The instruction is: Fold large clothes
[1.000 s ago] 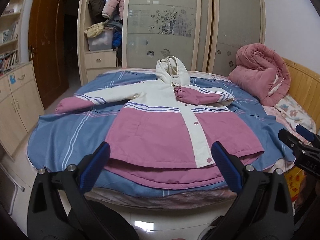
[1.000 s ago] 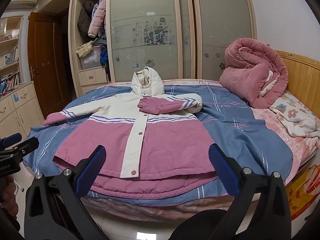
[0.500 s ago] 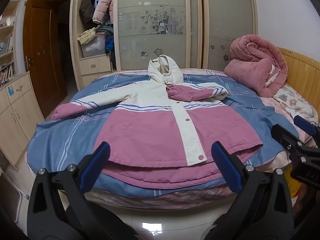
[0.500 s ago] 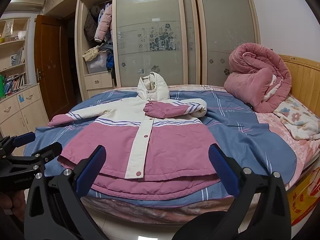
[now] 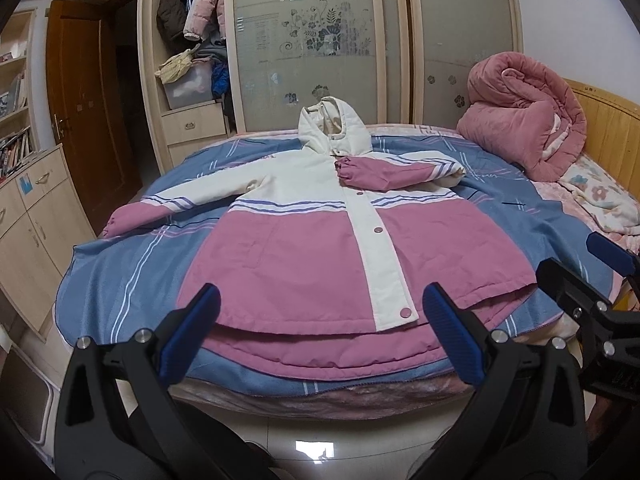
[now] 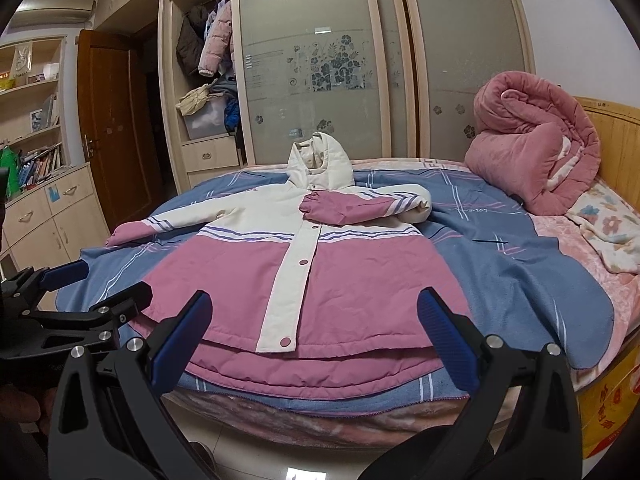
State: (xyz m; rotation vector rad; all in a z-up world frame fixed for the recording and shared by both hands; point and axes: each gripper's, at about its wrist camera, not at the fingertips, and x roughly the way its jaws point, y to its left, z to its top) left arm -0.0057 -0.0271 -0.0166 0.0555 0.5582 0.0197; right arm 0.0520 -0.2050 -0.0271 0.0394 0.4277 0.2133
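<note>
Jacket (image 5: 320, 248) lies flat on the bed (image 5: 120, 264), ahead of both wide, empty jaws, its long axis running away from them; its unfolded sleeve (image 5: 160, 208) lies nearer the left gripper (image 5: 320, 332).

left gripper (image 5: 320, 338) | black frame, silver screws | fingers (image 5: 191, 332) | ribbed blue pads

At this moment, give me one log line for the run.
stage: mid-fold | jacket: flat on bed, one sleeve folded across chest, other out | left tool: open, empty | right tool: open, empty
</note>
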